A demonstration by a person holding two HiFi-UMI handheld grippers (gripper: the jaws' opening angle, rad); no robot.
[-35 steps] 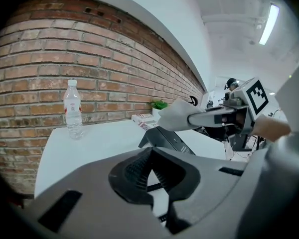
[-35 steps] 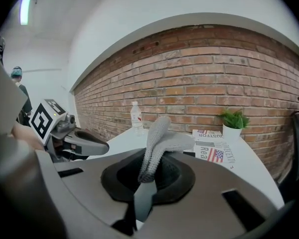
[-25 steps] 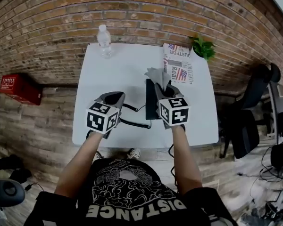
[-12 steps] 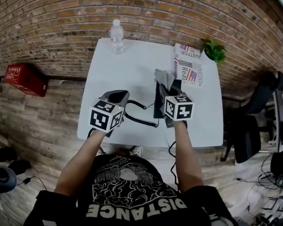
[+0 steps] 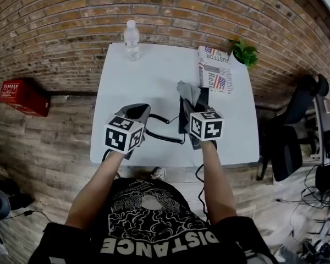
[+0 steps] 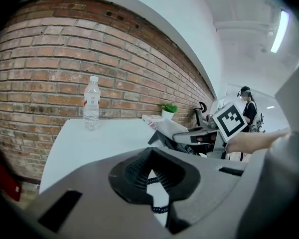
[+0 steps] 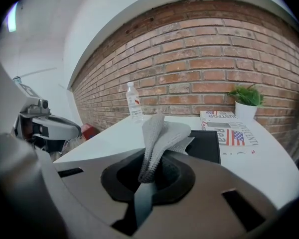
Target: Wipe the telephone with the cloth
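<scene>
The black telephone [image 5: 182,116] lies on the white table [image 5: 132,87], mostly hidden under my right gripper [image 5: 190,102]. That gripper is shut on a grey cloth [image 5: 187,91], which sticks up out of the jaws [image 7: 158,133] just above the telephone's flat black body [image 7: 206,144]. My left gripper [image 5: 136,113] hovers over the table to the left of the telephone. Its jaws are shut with nothing seen between them. The black coiled cord [image 5: 158,119] runs under it and shows through the gap below the jaws [image 6: 150,180].
A clear water bottle [image 5: 131,39] stands at the table's far edge by the brick wall. A folded newspaper [image 5: 215,70] and a small potted plant [image 5: 243,53] sit at the far right. A red box [image 5: 19,97] is on the floor left, a black office chair [image 5: 294,126] right.
The head view has shifted slightly. Both grippers keep about the same places, the right one still over the telephone with the cloth in it.
</scene>
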